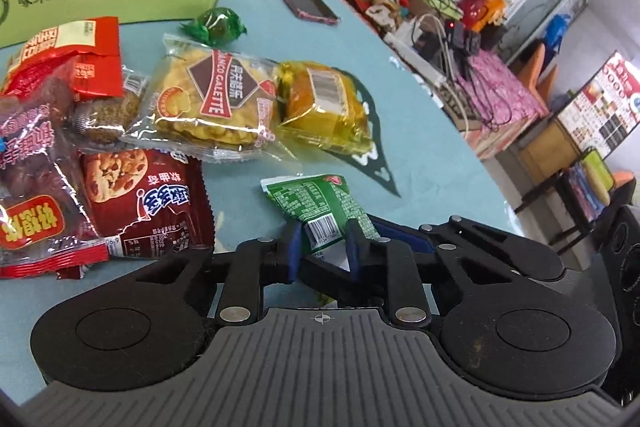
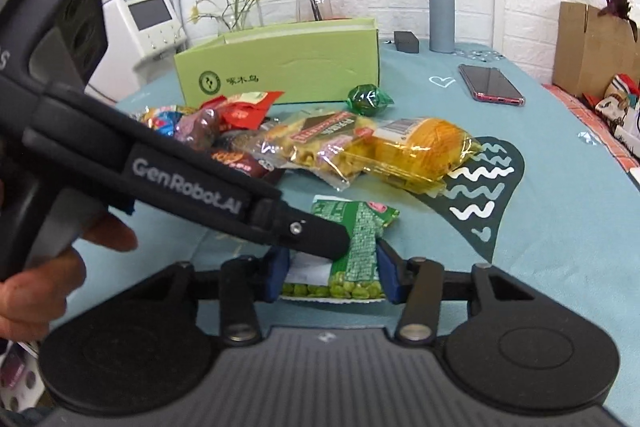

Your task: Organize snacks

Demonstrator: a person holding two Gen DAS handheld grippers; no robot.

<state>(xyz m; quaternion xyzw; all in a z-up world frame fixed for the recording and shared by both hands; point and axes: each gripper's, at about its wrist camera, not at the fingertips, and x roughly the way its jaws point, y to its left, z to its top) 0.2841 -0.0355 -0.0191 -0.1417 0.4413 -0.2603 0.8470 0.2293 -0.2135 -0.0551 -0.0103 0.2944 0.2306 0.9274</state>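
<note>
Both my left tool (image 1: 322,243) and right tool (image 2: 332,277) clamp the green pea packet (image 2: 354,247); the other snacks (image 1: 216,99) lie unsorted on the worktop (image 1: 420,147).

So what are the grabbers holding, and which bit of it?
Both hold the green pea packet. The left gripper pinches its barcode end, and the right gripper pinches the clear end where the peas show.
</note>
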